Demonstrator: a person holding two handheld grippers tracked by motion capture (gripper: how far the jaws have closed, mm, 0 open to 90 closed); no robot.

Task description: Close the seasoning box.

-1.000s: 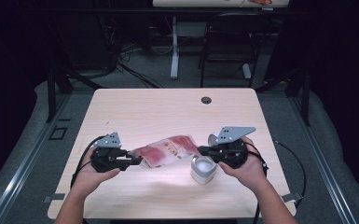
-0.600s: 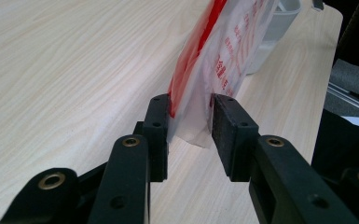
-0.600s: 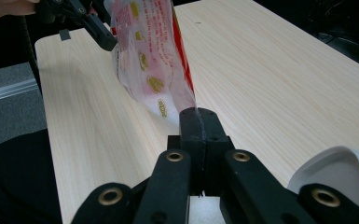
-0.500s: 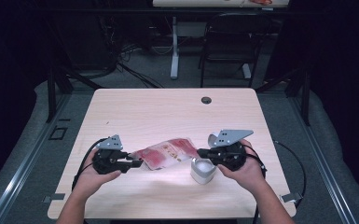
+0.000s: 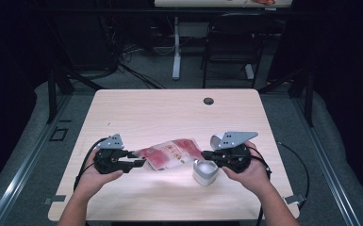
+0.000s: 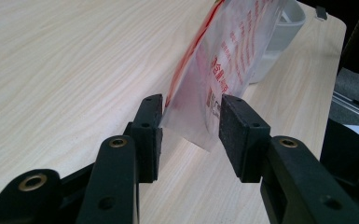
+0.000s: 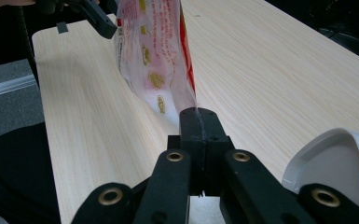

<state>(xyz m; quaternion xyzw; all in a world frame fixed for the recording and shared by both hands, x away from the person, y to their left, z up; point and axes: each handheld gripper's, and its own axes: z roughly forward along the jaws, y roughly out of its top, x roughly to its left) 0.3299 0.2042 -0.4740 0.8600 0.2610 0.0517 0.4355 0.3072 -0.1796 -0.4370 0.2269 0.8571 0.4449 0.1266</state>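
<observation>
Holding red-printed bag above table, centre of high view, stretched between both tools. Right gripper is clamping bag's edge, jaws fully closed on it. Left gripper has just been opening: bag corner hanging between pads, one pad touching, no squeeze. White cup is sitting just below right gripper. You're carrying bag on right grip alone, so keep it pinched firm; keep bag's mouth over cup before tilting.
</observation>
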